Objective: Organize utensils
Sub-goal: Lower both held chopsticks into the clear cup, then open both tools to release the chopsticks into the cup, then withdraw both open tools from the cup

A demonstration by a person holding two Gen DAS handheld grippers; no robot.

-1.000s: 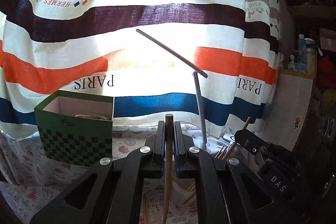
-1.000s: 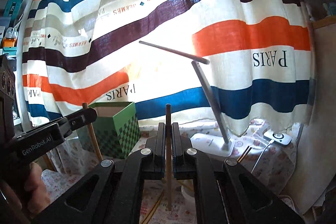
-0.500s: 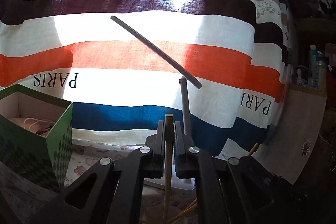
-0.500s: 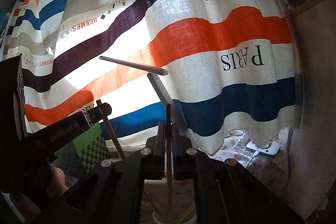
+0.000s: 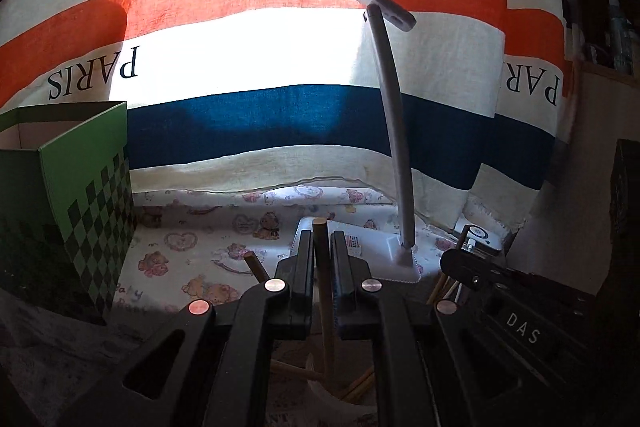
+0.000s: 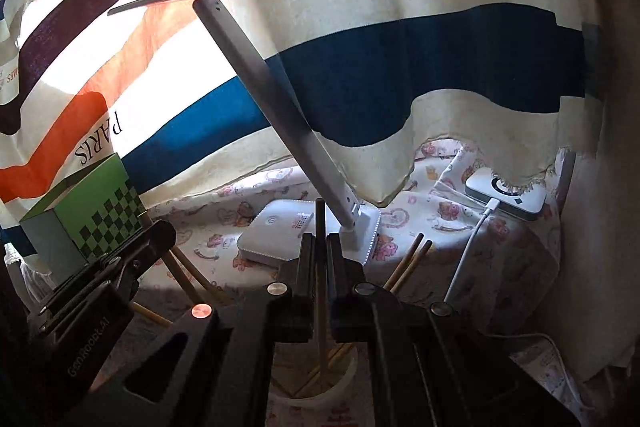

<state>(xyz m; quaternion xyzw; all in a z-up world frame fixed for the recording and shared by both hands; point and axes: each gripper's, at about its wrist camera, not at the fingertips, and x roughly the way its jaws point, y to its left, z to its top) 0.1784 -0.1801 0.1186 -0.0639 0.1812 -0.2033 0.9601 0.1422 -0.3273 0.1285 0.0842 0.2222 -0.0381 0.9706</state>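
1. Left wrist view: the left gripper [image 5: 320, 259] pinches an upright chopstick [image 5: 325, 303] above the white cup [image 5: 324, 393]; a green box [image 5: 76, 199] stands far left.
2. Right wrist view: the right gripper [image 6: 320, 259] clamps a dark chopstick [image 6: 321, 291] over the cup [image 6: 316, 389], desk lamp [image 6: 280, 115] beyond.

Desk lamp [image 5: 394, 131], green box [image 5: 76, 203] (checkered)

Sunlight glows through a striped curtain [image 5: 280, 39] behind a grey desk lamp [image 5: 394, 131] on a cartoon-print tablecloth [image 5: 208, 247].
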